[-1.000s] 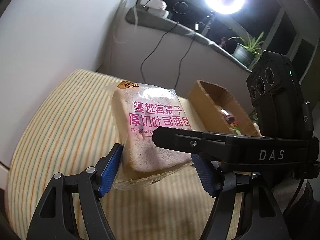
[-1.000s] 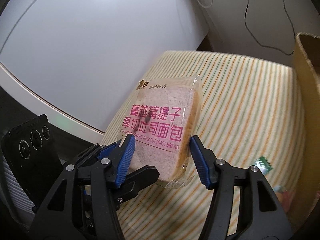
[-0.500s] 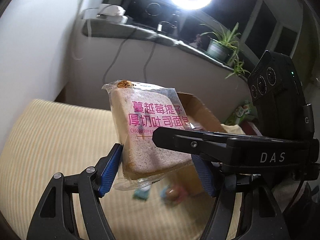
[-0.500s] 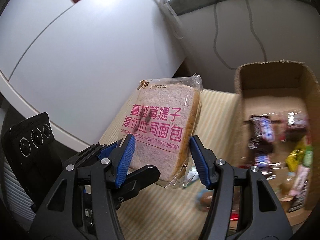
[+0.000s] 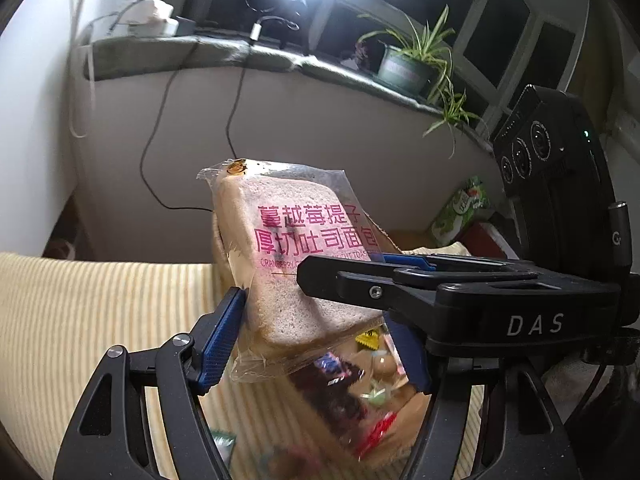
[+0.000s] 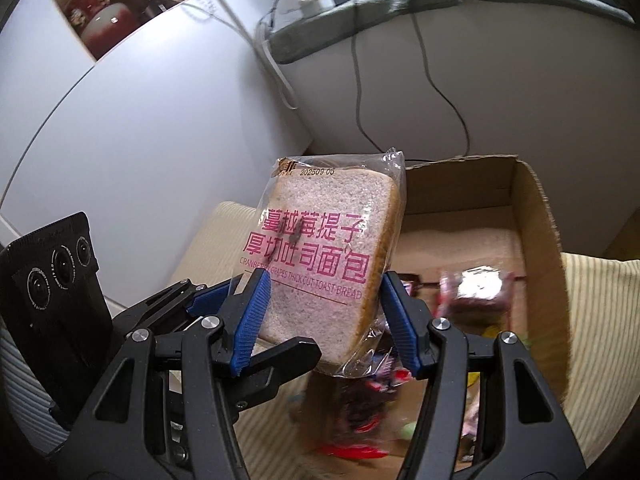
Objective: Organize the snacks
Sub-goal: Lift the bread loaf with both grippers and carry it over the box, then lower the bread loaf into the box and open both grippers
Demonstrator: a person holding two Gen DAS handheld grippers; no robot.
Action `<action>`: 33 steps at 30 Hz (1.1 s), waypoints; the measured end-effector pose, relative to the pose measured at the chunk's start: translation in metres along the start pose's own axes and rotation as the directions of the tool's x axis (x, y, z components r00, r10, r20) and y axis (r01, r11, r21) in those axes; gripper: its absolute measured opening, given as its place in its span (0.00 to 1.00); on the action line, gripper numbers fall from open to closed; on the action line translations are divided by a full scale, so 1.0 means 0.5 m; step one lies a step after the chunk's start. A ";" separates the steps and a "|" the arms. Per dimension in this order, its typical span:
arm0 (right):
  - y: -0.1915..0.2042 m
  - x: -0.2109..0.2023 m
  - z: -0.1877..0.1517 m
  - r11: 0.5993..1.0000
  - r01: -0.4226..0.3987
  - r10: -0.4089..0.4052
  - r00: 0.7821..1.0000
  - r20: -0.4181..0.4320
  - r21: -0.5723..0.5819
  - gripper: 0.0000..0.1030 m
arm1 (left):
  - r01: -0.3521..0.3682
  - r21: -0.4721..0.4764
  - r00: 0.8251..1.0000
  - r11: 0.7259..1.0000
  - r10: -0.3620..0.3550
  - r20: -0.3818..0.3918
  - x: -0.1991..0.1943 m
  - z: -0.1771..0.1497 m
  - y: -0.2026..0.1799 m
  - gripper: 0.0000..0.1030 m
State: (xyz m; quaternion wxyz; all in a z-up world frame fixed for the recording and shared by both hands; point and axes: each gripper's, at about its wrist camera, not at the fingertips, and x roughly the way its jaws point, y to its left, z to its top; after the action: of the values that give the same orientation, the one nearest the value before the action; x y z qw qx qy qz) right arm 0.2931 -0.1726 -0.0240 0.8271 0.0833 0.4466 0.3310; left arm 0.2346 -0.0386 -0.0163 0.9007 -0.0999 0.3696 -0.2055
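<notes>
Both grippers, left (image 5: 316, 340) and right (image 6: 324, 316), pinching bread packet (image 6: 328, 256), have swung from striped cushion (image 5: 80, 312) to over cardboard box (image 6: 540, 240); drop-in looks imminent.

I had both grippers raised above the cardboard box (image 6: 536, 240): left gripper (image 5: 316, 340) and right gripper (image 6: 324, 320) each clamped the bread packet (image 6: 328, 264), crossing near its lower edge.
</notes>
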 end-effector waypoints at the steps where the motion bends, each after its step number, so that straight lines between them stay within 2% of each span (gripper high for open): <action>1: -0.008 0.000 0.003 1.000 0.004 -0.004 1.000 -0.001 0.006 0.59 | 0.003 0.002 1.000 1.000 -0.003 -0.011 0.013 0.004 -0.003 0.67; 9: -0.075 0.027 0.028 0.997 0.034 -0.034 0.999 -0.009 0.072 0.59 | 0.017 0.035 0.997 0.999 -0.014 -0.081 0.089 0.015 -0.029 0.67; 20: -0.130 0.032 0.029 0.989 0.086 -0.084 0.996 -0.019 0.121 0.59 | 0.007 0.107 0.990 0.994 0.008 -0.142 0.135 0.005 -0.066 0.67; 23: -0.133 0.028 0.031 0.985 0.121 -0.121 0.993 -0.009 0.121 0.59 | -0.002 0.116 0.990 0.993 0.018 -0.139 0.132 0.004 -0.068 0.67; 27: -0.131 0.021 0.029 0.985 0.118 -0.119 0.993 0.006 0.123 0.60 | -0.009 0.120 0.992 0.993 0.024 -0.122 0.112 0.006 -0.060 0.67; 33: -0.105 -0.008 0.016 0.985 0.142 -0.146 0.988 0.040 0.095 0.67 | -0.016 0.127 0.995 0.992 0.028 -0.095 0.068 -0.001 -0.052 0.67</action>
State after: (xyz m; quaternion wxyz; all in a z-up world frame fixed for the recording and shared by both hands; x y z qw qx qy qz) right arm 0.3231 -0.2142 -0.0393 0.8544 0.0964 0.4466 0.2474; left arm 0.2482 -0.0767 -0.0292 0.8884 -0.0285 0.4002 -0.2230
